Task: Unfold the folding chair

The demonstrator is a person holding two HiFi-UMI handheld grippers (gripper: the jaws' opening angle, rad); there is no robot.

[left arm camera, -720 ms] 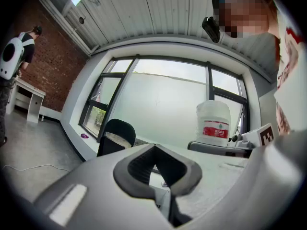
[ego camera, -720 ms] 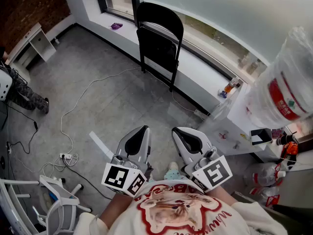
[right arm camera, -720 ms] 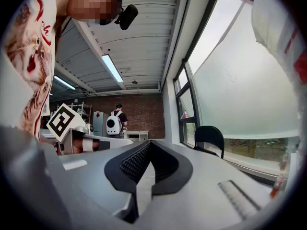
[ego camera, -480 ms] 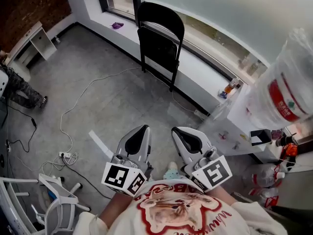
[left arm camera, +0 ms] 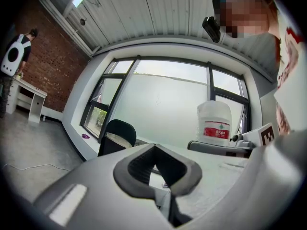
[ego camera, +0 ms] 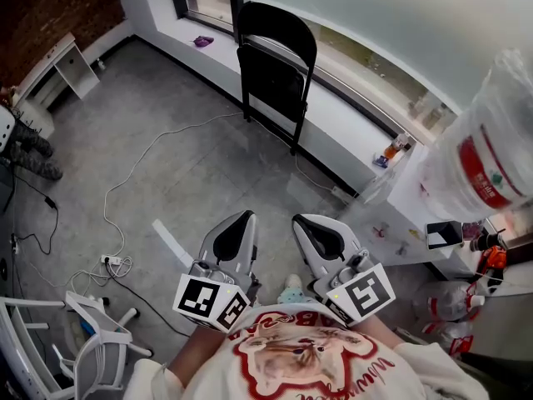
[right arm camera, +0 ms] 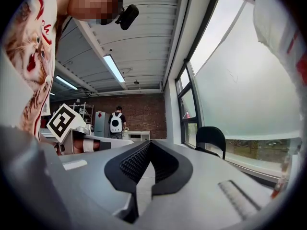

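Note:
The black folding chair (ego camera: 271, 65) stands folded flat against the window sill at the far side of the room, well away from both grippers. It shows small in the left gripper view (left arm camera: 116, 138) and in the right gripper view (right arm camera: 211, 138). My left gripper (ego camera: 236, 227) and right gripper (ego camera: 316, 232) are held side by side close to the body, both pointing toward the chair. Each is shut with nothing between its jaws, as the left gripper (left arm camera: 156, 169) and the right gripper (right arm camera: 149, 169) show in their own views.
A big water jug (ego camera: 479, 152) sits on a white table (ego camera: 416, 215) at the right. A white cable and power strip (ego camera: 112, 265) lie on the grey floor. A white swivel chair (ego camera: 92, 340) is at bottom left. A person (right arm camera: 115, 122) stands by a small desk (ego camera: 62, 69).
The person's legs at the left edge have moved further out of the head view. Both grippers and the chair stay where they were.

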